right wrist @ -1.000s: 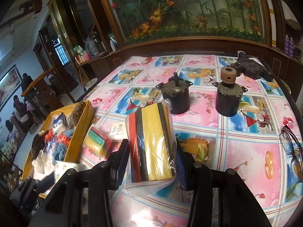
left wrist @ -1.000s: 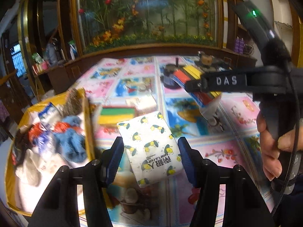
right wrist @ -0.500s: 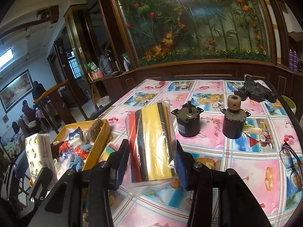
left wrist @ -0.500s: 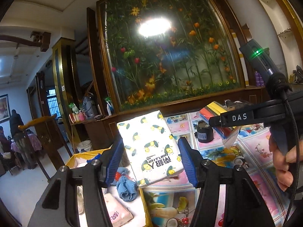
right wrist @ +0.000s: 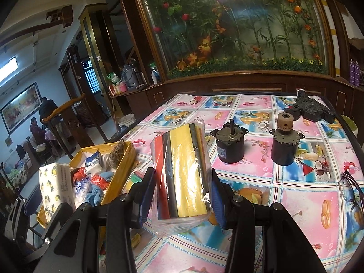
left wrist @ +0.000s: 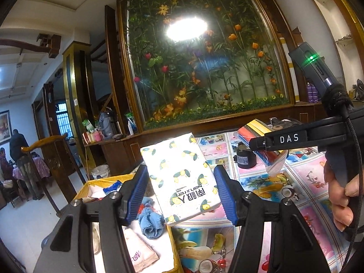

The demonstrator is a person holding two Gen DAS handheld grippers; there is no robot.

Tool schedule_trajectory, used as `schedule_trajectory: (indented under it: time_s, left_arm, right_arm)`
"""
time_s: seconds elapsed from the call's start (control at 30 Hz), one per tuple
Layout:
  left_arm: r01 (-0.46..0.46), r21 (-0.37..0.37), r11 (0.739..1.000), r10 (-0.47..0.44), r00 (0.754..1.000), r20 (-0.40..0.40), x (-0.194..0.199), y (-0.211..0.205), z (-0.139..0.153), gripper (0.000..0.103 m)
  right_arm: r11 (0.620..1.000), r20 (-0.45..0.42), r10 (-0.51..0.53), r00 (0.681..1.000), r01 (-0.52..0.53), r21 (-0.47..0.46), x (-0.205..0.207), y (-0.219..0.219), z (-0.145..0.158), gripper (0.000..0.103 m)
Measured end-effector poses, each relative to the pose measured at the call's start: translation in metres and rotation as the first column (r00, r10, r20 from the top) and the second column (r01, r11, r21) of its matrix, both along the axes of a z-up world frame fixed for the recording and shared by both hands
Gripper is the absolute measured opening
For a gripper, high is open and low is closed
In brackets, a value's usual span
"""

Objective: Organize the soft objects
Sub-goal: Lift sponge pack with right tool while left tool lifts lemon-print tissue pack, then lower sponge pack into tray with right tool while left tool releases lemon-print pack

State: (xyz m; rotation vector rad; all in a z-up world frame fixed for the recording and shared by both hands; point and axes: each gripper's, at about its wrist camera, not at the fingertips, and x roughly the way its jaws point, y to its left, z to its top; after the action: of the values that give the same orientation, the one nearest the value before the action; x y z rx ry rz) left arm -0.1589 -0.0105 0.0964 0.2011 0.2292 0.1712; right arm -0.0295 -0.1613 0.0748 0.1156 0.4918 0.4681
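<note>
My left gripper (left wrist: 182, 193) is shut on a white tissue pack with a lemon print (left wrist: 179, 177) and holds it in the air over the right wall of the yellow box (left wrist: 102, 179). The pack also shows in the right wrist view (right wrist: 56, 186), above the box (right wrist: 118, 170). My right gripper (right wrist: 179, 195) is shut on a clear bag of red, black and yellow sponge sheets (right wrist: 182, 175), held above the table beside the box. The right gripper and its bag show in the left wrist view (left wrist: 257, 136).
The box holds several soft items, among them a blue cloth (left wrist: 150, 223) and a paper pack (left wrist: 141, 252). Two dark motors (right wrist: 229, 145) (right wrist: 285, 145), a black part (right wrist: 311, 109) and glasses (right wrist: 350, 193) lie on the patterned tablecloth (right wrist: 295, 200). More coloured sponges (right wrist: 134, 177) lie beside the box.
My left gripper has lifted the tissue pack off the table and carried it left to the box's edge. My right gripper has risen a little with its bag.
</note>
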Motion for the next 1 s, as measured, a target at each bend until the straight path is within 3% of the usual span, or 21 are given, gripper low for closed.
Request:
schedule_trajectory:
  time_s: [0.23, 0.47, 0.63, 0.8, 0.9, 1.0]
  left_arm:
    - [0.023, -0.101, 0.995, -0.031, 0.997, -0.076, 0.006, 0.015, 0.006, 0.059]
    - [-0.035, -0.2, 0.979, 0.016, 0.995, -0.097, -0.002, 0.061, 0.017, 0.059]
    - [-0.127, -0.288, 0.949, 0.082, 0.983, -0.163, -0.009, 0.115, 0.015, 0.059]
    - [-0.246, -0.327, 0.912, 0.175, 0.957, -0.233, -0.018, 0.164, -0.001, 0.059]
    - [-0.278, -0.356, 0.892, 0.186, 0.944, -0.271, -0.02, 0.181, -0.011, 0.059]
    - [-0.283, -0.361, 0.889, 0.181, 0.94, -0.291, -0.018, 0.188, -0.017, 0.059]
  right_arm:
    - [0.999, -0.033, 0.036, 0.999, -0.035, 0.018, 0.002, 0.005, -0.005, 0.049]
    - [0.992, -0.064, 0.122, 0.991, -0.12, 0.029, -0.002, 0.027, -0.014, 0.049]
    - [0.982, -0.096, 0.184, 0.978, -0.179, 0.058, -0.006, 0.042, -0.018, 0.049]
    - [0.972, -0.111, 0.235, 0.966, -0.23, 0.056, -0.012, 0.065, -0.021, 0.05]
    - [0.958, -0.139, 0.286, 0.948, -0.279, 0.068, -0.013, 0.085, -0.023, 0.05]
    - [0.945, -0.175, 0.327, 0.929, -0.321, 0.061, -0.012, 0.113, -0.026, 0.05]
